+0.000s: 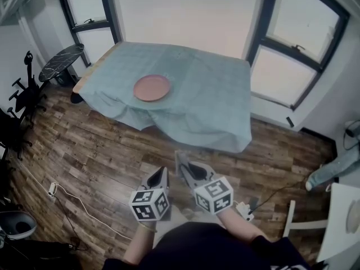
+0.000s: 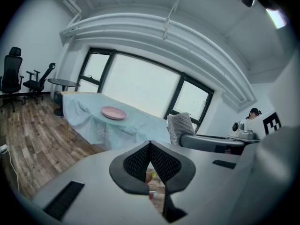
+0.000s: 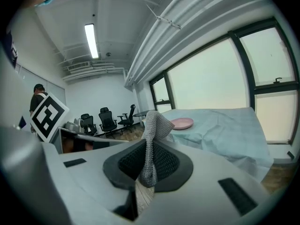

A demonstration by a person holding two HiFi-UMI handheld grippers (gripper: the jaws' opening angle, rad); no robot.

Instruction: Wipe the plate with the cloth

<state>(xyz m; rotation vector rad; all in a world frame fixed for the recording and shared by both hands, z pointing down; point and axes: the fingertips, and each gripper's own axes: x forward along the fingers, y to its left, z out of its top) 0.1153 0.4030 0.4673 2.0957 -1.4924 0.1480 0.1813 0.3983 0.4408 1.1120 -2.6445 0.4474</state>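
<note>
Grey cloth (image 3: pixel 155 120) clamped in right gripper (image 3: pixel 148 146), left gripper (image 2: pixel 150 145) closed empty, one pink plate (image 1: pixel 152 88).

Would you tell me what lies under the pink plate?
The plate rests on a light blue tablecloth. The tablecloth hangs over the edges and hides whatever surface is beneath the plate.

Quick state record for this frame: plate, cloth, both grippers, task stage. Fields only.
plate: pink plate on the light blue tablecloth, nothing touching it
cloth: grey knit cloth, pinched in the right gripper
left gripper: jaws together, empty
position: both grippers short of the table, over the wood floor
stage: wiping not started
</note>
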